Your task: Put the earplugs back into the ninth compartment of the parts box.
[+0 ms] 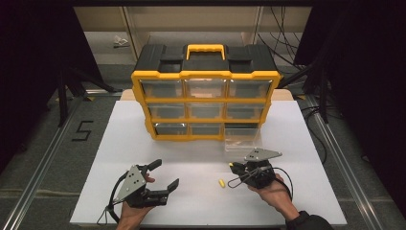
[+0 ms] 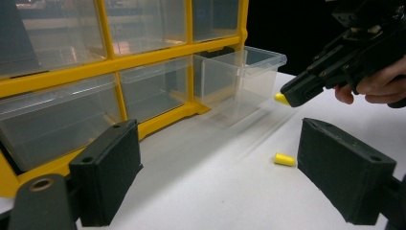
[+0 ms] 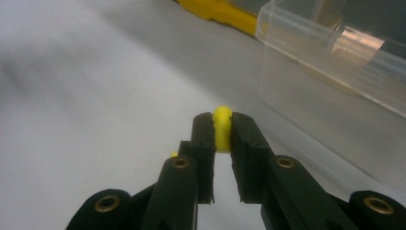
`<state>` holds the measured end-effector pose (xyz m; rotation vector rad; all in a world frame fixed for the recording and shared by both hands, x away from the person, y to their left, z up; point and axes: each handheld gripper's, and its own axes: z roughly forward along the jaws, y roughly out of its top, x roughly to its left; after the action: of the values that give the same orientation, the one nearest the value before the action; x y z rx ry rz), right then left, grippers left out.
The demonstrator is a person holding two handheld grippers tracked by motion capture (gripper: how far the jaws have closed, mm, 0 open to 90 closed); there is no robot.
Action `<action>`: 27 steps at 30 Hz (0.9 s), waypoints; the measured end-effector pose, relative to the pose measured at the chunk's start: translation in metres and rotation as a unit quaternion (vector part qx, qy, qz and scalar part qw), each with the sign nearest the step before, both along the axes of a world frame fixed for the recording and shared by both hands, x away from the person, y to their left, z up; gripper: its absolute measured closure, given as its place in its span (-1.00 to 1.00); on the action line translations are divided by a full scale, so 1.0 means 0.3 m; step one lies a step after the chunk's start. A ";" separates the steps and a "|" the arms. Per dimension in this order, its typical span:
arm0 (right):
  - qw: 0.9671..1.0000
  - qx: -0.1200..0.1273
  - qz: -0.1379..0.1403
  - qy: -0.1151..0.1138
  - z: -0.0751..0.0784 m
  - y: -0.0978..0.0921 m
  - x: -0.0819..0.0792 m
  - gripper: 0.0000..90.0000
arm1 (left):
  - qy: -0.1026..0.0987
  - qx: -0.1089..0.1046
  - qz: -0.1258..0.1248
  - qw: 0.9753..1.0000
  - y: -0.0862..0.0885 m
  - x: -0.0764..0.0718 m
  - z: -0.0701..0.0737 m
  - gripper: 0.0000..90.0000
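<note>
A small yellow earplug (image 3: 222, 128) is pinched between the tips of my right gripper (image 3: 222, 125), which is shut on it just above the white table. The same right gripper (image 1: 234, 167) hovers near the pulled-out clear drawer (image 1: 242, 138), its yellow tip (image 2: 280, 98) visible in the left gripper view. A second yellow earplug (image 1: 221, 183) (image 2: 284, 159) lies loose on the table between the grippers. My left gripper (image 1: 165, 175) rests open at the front left, its pads (image 2: 109, 170) wide apart with nothing between them.
A yellow and black organizer (image 1: 206, 91) with clear drawers stands at the back middle of the white table (image 1: 143, 143). Its bottom right drawer (image 2: 242, 79) is pulled out. Dark stands and cables flank the table.
</note>
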<state>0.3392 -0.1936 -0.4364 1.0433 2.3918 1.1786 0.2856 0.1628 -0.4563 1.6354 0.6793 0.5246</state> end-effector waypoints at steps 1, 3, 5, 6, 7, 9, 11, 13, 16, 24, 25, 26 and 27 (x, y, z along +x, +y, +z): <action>1.000 0.000 0.000 0.000 0.000 0.000 0.000 0.79 | 0.000 0.000 0.000 1.000 0.000 0.000 0.000 -0.68; 1.000 0.006 -0.001 -0.008 0.013 -0.001 0.001 0.79 | 0.000 0.001 0.000 1.000 0.000 0.000 0.000 -0.68; 1.000 0.008 -0.002 -0.009 0.017 -0.001 0.001 0.79 | 0.000 0.000 0.000 1.000 0.000 0.000 0.000 -0.68; 1.000 0.010 -0.002 -0.011 0.021 -0.001 0.002 0.79 | 0.000 0.000 0.000 1.000 0.000 0.000 0.000 -0.68; 1.000 0.012 -0.002 -0.014 0.027 -0.001 0.003 0.79 | 0.000 0.000 0.000 1.000 0.000 0.000 0.000 -0.68; 1.000 0.017 -0.003 -0.018 0.037 -0.003 0.005 0.79 | -0.001 0.001 0.000 1.000 0.000 0.000 0.000 -0.68; 1.000 0.020 -0.004 -0.021 0.046 -0.005 0.007 0.79 | 0.000 0.001 0.000 1.000 0.000 0.000 0.000 -0.68; 0.999 0.023 -0.005 -0.025 0.056 -0.007 0.010 0.79 | 0.000 0.001 0.000 1.000 0.000 0.000 0.000 -0.68; 0.999 0.028 -0.007 -0.031 0.071 -0.008 0.014 0.79 | 0.000 0.000 0.001 1.000 0.000 0.000 0.000 -0.68; 0.998 0.035 -0.013 -0.043 0.100 -0.015 0.031 0.79 | -0.001 -0.001 0.001 1.000 0.002 0.000 0.001 -0.68; 0.998 0.036 -0.015 -0.044 0.103 -0.016 0.034 0.79 | -0.001 -0.001 0.001 1.000 0.002 0.000 0.001 -0.68; 0.998 0.037 -0.016 -0.046 0.106 -0.018 0.037 0.79 | -0.001 -0.001 0.001 1.000 0.002 0.000 0.000 -0.68; 0.998 0.038 -0.019 -0.049 0.111 -0.020 0.042 0.79 | -0.001 -0.001 0.001 1.000 0.002 0.000 0.000 -0.68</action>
<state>0.3517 -0.1996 -0.4031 1.0238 2.2592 1.2872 0.2857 0.1634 -0.4562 1.6329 0.6794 0.5269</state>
